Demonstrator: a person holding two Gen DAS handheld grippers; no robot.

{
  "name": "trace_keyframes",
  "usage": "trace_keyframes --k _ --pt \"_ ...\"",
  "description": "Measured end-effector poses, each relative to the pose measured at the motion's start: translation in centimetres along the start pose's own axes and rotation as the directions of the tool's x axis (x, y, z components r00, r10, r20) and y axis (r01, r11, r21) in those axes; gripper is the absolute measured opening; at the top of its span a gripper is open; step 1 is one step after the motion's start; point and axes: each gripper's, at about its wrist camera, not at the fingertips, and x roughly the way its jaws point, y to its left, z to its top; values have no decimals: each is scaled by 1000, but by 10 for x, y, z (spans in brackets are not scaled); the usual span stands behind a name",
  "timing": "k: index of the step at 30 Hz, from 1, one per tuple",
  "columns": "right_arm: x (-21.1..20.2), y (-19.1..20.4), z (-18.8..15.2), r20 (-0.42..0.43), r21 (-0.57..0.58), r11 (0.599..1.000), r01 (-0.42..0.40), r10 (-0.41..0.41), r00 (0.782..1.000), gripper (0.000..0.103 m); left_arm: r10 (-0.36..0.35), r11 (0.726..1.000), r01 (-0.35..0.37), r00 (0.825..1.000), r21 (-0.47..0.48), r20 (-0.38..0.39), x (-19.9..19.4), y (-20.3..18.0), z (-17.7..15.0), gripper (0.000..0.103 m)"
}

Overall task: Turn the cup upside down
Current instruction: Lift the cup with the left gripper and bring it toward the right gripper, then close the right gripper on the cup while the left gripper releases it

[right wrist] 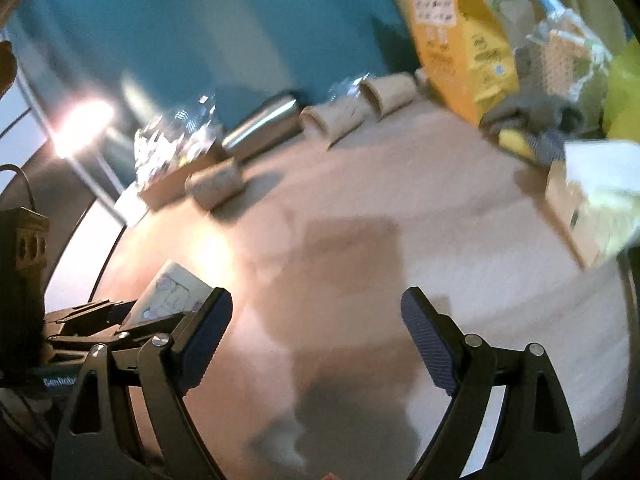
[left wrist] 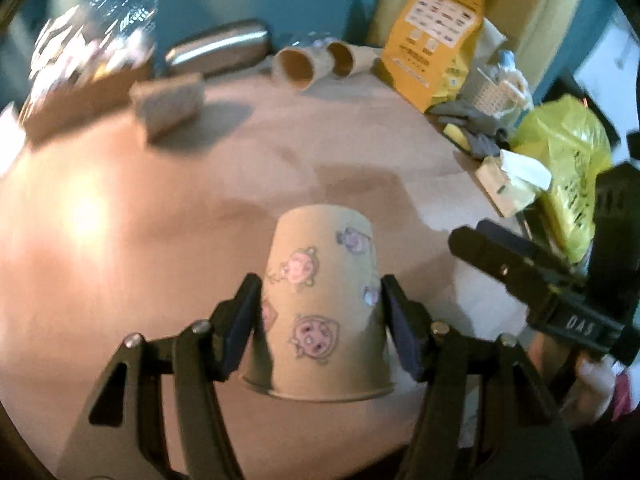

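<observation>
Behind the gripped cup, toppled paper cups, steel flask, yellow bag

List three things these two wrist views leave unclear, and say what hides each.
1. Left wrist view: the tan paper cup with pig stickers hides its own mouth, rim facing down.
2. Right wrist view: the left gripper covers most of that cup.
3. Both views: the glittery clear packaging on the table is blurred beyond identifying.

We see open tan desk stretching ahead of the upturned cartoon-printed paper cup; toppled brown paper cups, a steel flask and a yellow paper bag crowd the far edge.
</observation>
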Motion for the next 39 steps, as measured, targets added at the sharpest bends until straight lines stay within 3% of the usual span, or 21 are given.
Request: trace_keyframes --k 6,18,27,34,39 --pt "-4 11 -32 -70 4 999 -45 45 997 89 -75 990 71 997 -124 -22 -4 15 -41 62" --pt "11 42 -50 -139 4 998 -65 65 988 89 -93 985 85 994 -149 -50 2 38 -57 64" --pt "14 61 -42 -159 -5 998 -66 64 985 89 -78 986 74 997 -148 -20 -14 58 -56 75" --pt "31 92 -39 -235 12 992 -127 127 964 89 -70 982 74 997 -173 30 -43 97 -72 76" --pt "58 99 -45 -322 65 994 -90 106 941 88 -67 978 74 997 -193 45 -52 126 -84 76"
